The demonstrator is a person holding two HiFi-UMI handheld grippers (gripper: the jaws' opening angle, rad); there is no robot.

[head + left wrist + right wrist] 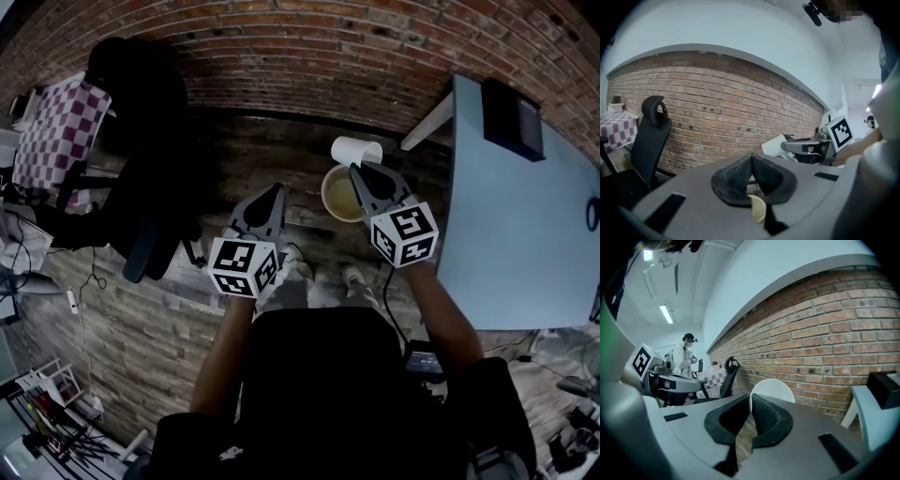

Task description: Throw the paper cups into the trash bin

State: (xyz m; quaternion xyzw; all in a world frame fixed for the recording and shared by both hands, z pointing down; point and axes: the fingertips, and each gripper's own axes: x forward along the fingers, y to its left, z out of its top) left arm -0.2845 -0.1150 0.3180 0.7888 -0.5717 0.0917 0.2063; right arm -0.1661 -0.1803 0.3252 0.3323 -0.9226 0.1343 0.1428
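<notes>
Paper cup (776,389) half hidden behind right tongs (750,402) pinching it.

Left gripper (276,190), right gripper (360,171): grey shells; black ribbed pads (737,179); 2 white cubes (242,266), black square markers; black top (319,375).

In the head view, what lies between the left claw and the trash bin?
Nothing but bare wooden floor lies between the left claw and the trash bin. The head view shows that gap plainly.
</notes>
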